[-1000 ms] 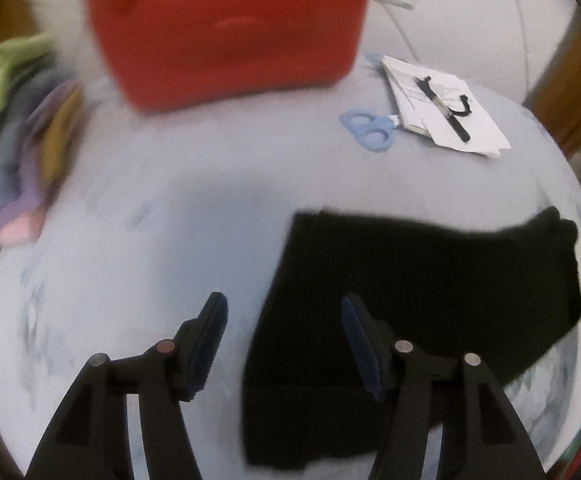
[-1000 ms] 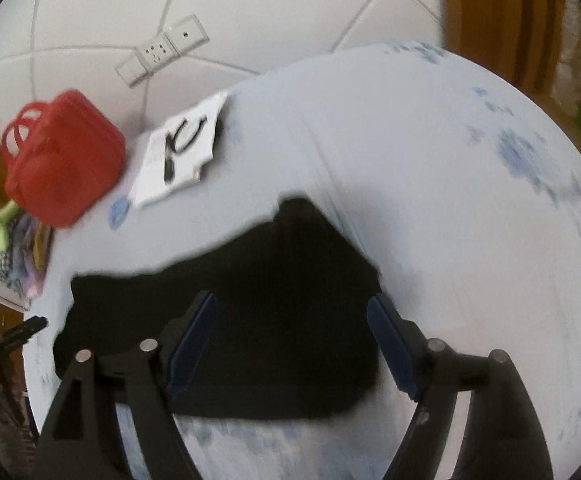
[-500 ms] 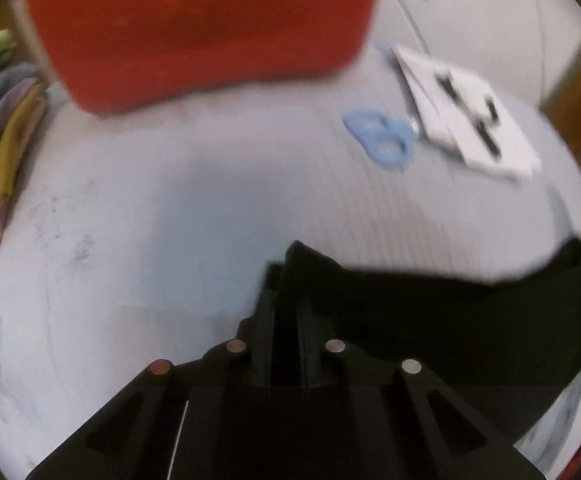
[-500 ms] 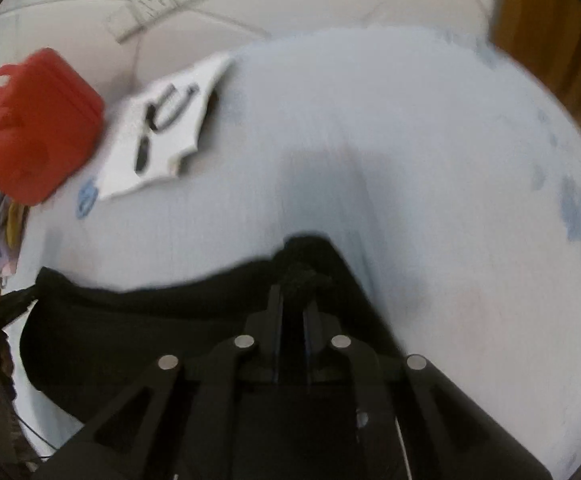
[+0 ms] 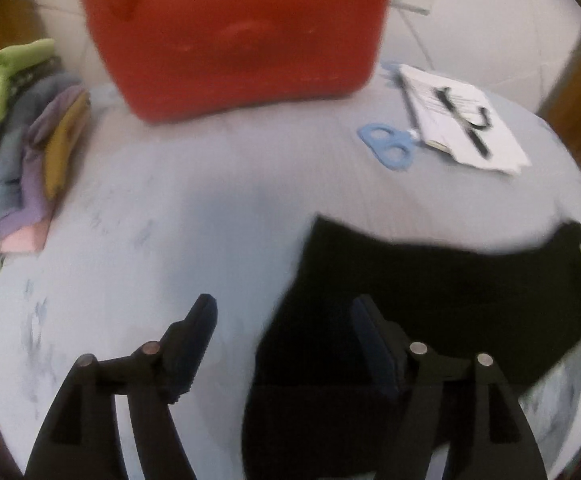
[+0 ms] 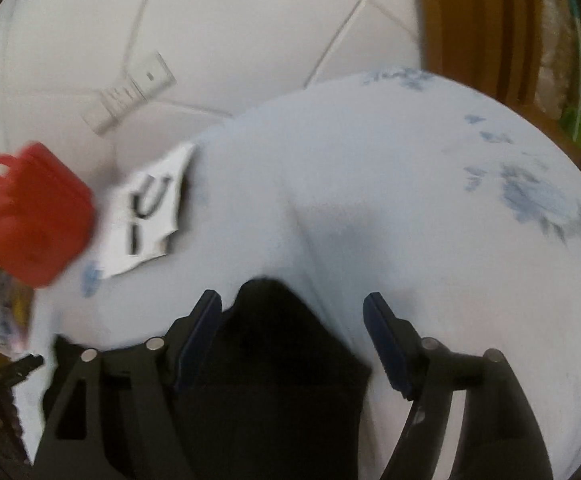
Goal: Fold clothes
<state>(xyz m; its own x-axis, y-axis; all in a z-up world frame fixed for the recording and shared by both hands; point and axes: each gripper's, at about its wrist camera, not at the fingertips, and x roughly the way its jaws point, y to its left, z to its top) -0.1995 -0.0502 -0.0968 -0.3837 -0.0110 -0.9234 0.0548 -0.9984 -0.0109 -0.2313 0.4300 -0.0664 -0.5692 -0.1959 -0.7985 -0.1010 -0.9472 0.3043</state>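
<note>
A black garment (image 5: 430, 300) lies flat on the pale blue table (image 5: 170, 220), spread to the right in the left wrist view. My left gripper (image 5: 284, 328) hangs open over its left edge, one finger over bare table, the other over the cloth. In the right wrist view the black garment (image 6: 274, 360) shows a raised far corner between the fingers of my right gripper (image 6: 292, 320), which is open and holds nothing. Both views are blurred by motion.
A red bag (image 5: 234, 32) stands at the back. A pile of coloured clothes (image 5: 22, 148) lies at the left edge. Blue scissors (image 5: 388, 146) and white papers (image 5: 462, 124) with a black object on top lie at the back right. A wall socket (image 6: 130, 92) is behind the table.
Half a second ago both grippers were shut on the far corners of the black garment. Both have now opened and let the cloth go, and it lies on the table.
</note>
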